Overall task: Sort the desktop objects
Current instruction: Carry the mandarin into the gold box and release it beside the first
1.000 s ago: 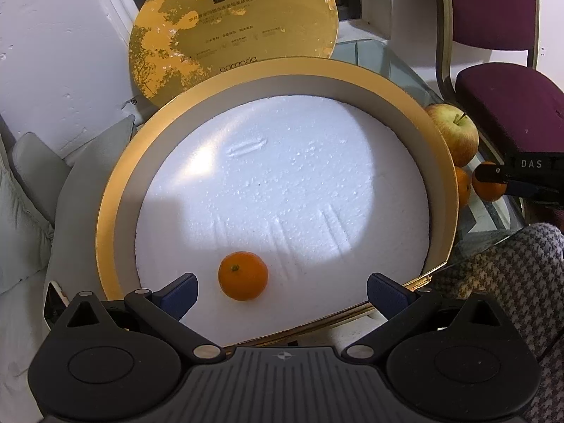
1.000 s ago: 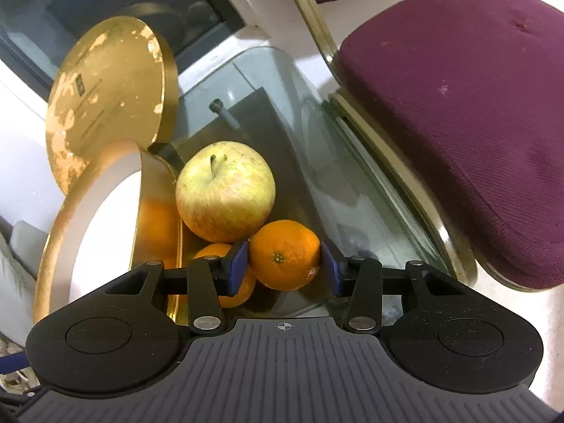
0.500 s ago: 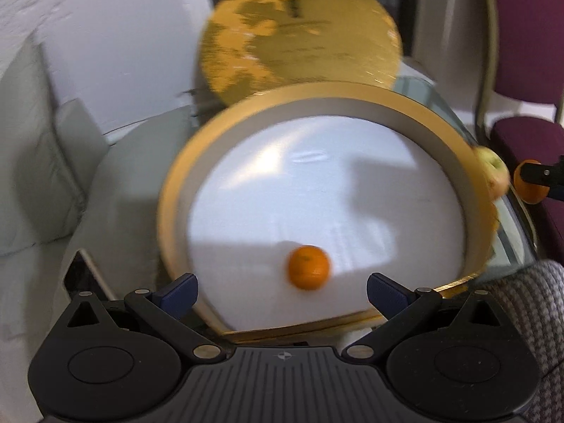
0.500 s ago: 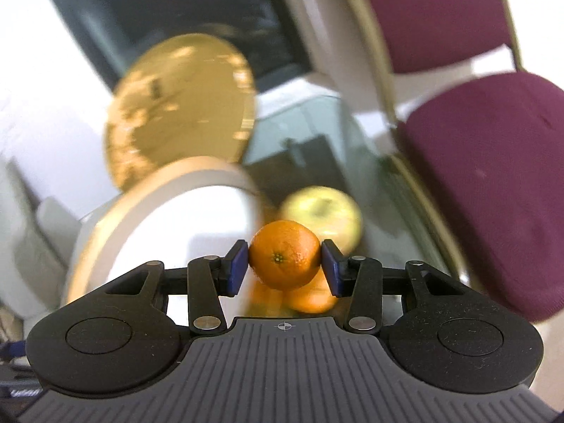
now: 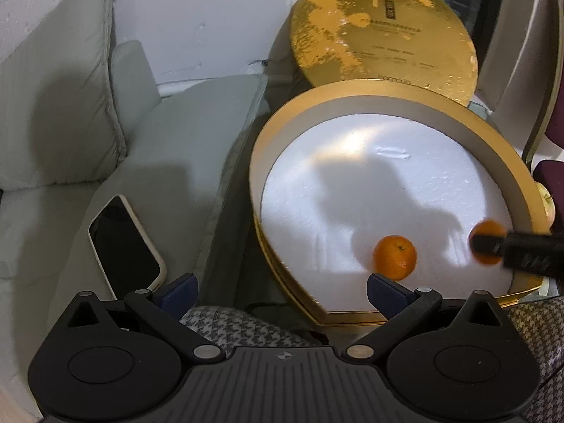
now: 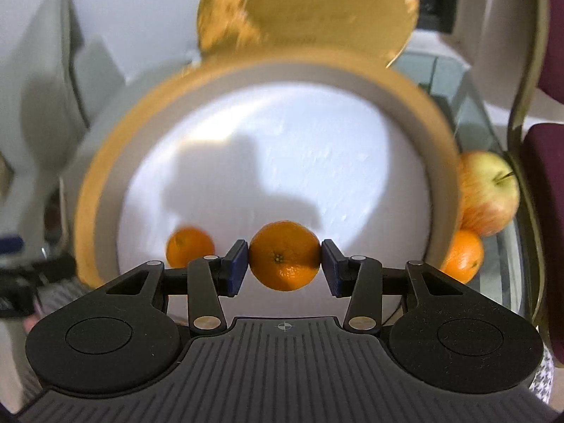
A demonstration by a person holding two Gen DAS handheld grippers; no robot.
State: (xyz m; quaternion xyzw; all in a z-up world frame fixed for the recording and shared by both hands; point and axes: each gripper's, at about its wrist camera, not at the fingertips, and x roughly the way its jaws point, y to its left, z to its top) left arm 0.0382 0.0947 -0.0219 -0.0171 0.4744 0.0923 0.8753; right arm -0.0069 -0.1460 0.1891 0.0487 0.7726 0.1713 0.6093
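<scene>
One orange (image 6: pixel 284 254) is pinched between the pads of your right claw (image 6: pixel 284 264), and within the last second you have lifted it off the glass bench (image 6: pixel 493 275) and swung it in over the gold-rimmed box (image 6: pixel 437 162). A second ago it sat against the apple (image 6: pixel 488 192) and another orange (image 6: pixel 462 255) outside the rim; now those two lie just beyond the box wall on the right, and your carried fruit hangs above the white foam floor near its front edge. I cannot tell how high above the foam it is.

Your left claw (image 5: pixel 282 287) is spread wide with nothing between its pads, and it has drifted left, so a phone (image 5: pixel 125 246) on the grey cushion (image 5: pixel 183 141) has come into its view. An earlier orange (image 5: pixel 394 256) already rests on the foam, close to where your right claw is coming in. The box lid (image 5: pixel 384 31) leans upright behind.

So the transfer is nearly made: I judge that what remains is to lower and let go, keeping clear of the resting orange so it does not roll. The apple and the last orange are yet to be sorted.
</scene>
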